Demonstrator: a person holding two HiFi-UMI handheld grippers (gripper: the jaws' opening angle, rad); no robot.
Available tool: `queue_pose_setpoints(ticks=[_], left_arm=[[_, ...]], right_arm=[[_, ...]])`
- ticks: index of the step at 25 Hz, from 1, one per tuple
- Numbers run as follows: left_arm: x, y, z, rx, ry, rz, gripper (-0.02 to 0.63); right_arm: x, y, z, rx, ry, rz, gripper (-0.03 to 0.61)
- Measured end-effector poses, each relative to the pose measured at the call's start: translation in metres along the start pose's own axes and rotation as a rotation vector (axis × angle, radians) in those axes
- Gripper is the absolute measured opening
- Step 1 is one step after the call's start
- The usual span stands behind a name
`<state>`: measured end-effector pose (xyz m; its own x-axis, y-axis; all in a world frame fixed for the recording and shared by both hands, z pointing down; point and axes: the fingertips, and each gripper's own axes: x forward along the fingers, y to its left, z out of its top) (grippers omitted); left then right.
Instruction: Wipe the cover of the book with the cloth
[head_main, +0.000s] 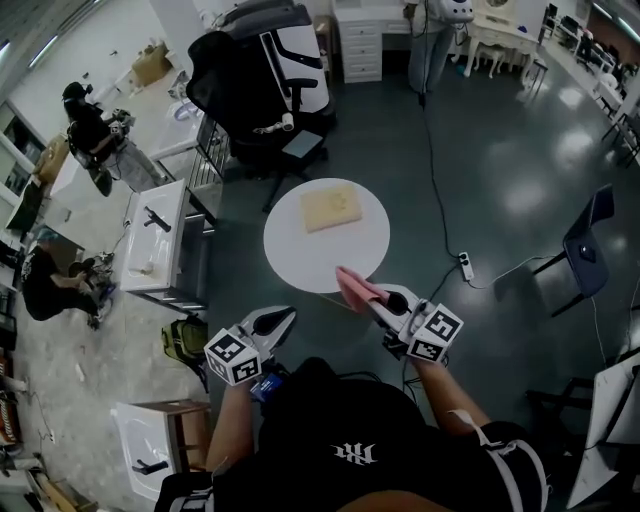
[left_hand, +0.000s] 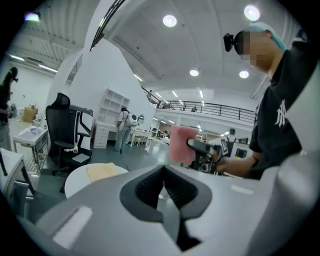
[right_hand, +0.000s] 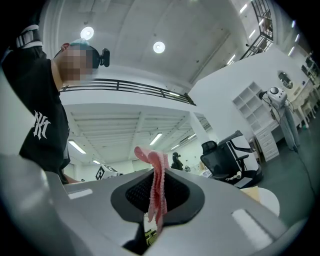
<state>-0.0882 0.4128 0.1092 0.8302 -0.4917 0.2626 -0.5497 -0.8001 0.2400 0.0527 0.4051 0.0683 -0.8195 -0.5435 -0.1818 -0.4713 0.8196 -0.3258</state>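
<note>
Round table, book near its far edge; right gripper clamps cloth; left gripper closed, empty.

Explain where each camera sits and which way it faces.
Head view: on the person's head, facing steeply down at the table, book, left gripper, right gripper, own shoulders.
Left gripper view: on the left gripper, along its shut jaws toward the table; the person's torso shows.
Right gripper view: on the right gripper, tilted up past the clamped cloth toward the ceiling; torso shows.
All three show the cloth.
</note>
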Motion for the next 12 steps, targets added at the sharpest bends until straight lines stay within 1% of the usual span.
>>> queue_pose_setpoints(ticks=[5, 10, 12], left_arm=[[0.026, 0.043, -0.006, -0.048, 0.019, -0.013, 0.003], [0.059, 0.122, 0.004, -0.072, 0.045, -0.016, 0.003], [0.067, 0.15, 0.015, -0.087, 0.029, -0.027, 0.003]], right_arm=[[0.021, -0.036, -0.005, 0.014, 0.03, -0.027, 0.015], [0.064, -0.09, -0.004, 0.036, 0.065, -0.095, 0.015], [0.083, -0.109, -0.005, 0.043, 0.088, -0.121, 0.015]])
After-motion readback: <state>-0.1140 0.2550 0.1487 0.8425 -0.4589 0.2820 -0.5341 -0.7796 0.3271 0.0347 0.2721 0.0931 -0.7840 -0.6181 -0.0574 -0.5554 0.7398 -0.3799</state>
